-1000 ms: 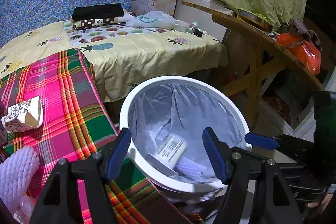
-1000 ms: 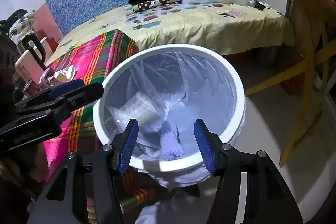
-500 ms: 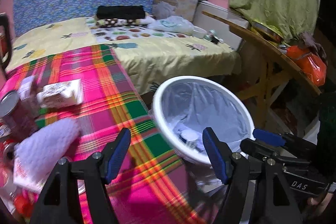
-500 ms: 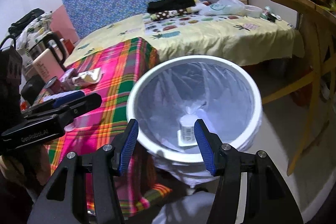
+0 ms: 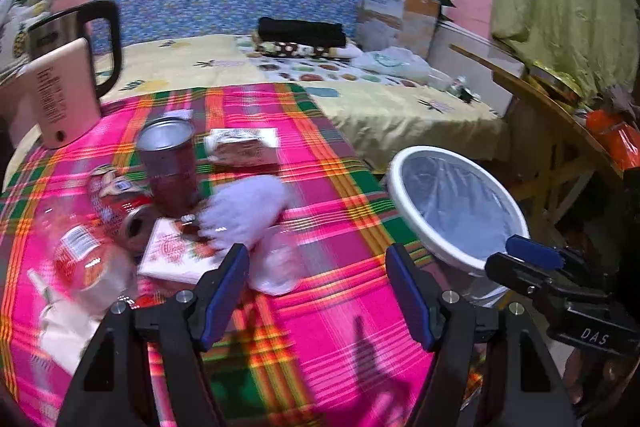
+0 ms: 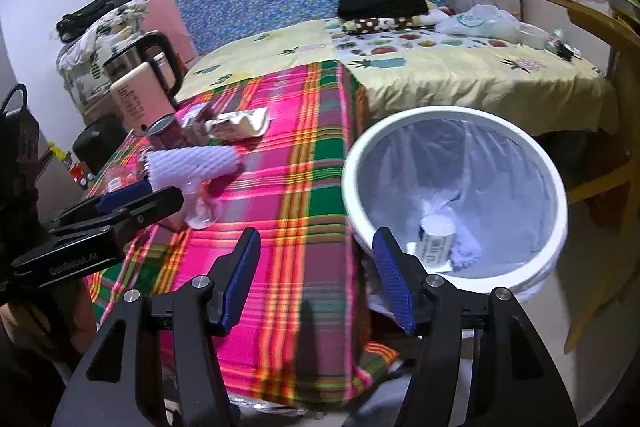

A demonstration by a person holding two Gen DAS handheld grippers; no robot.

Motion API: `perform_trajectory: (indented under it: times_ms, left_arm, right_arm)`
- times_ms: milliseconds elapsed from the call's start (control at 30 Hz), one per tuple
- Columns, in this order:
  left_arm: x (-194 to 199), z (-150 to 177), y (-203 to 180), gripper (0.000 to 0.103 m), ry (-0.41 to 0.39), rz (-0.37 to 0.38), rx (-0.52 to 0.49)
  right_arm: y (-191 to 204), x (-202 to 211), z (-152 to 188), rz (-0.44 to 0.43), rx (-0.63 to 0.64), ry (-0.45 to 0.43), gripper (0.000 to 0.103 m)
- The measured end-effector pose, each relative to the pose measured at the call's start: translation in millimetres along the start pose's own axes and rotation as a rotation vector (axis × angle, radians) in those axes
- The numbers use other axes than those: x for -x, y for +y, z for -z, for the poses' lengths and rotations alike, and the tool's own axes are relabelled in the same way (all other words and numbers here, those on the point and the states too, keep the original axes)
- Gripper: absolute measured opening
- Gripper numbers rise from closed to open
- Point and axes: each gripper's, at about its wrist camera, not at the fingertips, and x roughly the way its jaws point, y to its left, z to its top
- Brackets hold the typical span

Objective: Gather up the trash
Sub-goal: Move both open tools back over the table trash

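Plaid cloth (image 5: 328, 187) covers the table; a bed with yellow sheet (image 5: 400, 107) lies behind it, and a white bin (image 6: 556, 187) with a liner stands just off the table's right edge.

Change: a second ago your left gripper (image 5: 318, 291) hung over the bin mouth; it has swung left and now faces the litter on the cloth. Your right gripper (image 6: 316, 275) has drawn back too and straddles the table edge and the bin rim. Both pairs of jaws stand spread, nothing between them.

In the bin: a small labelled tub (image 6: 436, 239) and a white foam piece (image 6: 466, 247), resting on the liner bottom. That drop looks done.

Remaining on the cloth, left side, clustered:
- white foam net (image 5: 244, 211), nearest your left gripper
- dark red can (image 5: 170, 163), upright
- crushed red can (image 5: 120, 203), lying down
- clear bottle with red label (image 5: 80, 255), on its side
- printed carton (image 5: 172, 255), flat, partly under the net
- wrapper (image 5: 244, 147), behind the can

Kettle (image 5: 76, 39) and pink box (image 5: 56, 99): probably not trash.

Meaning: one load is banked and you are lining up the next pick. The net is the likely candidate. The left view is motion-blurred, so settle before closing.
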Motion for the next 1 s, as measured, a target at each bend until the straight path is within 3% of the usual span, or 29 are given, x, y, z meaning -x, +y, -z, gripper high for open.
perform_trajectory:
  times_ms: [433, 900, 1000]
  left_arm:
    - [23.5, 19.7, 52.9, 0.072, -0.019, -0.11, 0.078]
    - [25.0, 12.8, 82.6, 0.072, -0.024, -0.139, 0.117]
    - [22.9, 9.6, 86.8, 0.072, -0.023, -0.142, 0.118]
  right_arm:
    - [36.6, -13.8, 0.0, -0.044, 0.05, 0.035, 0.06]
    - [66.4, -41.5, -6.7, -0.095, 0.099, 0.07, 0.058]
    - [72.0, -51.2, -8.6, -0.101, 0.115, 0.085, 0.052]
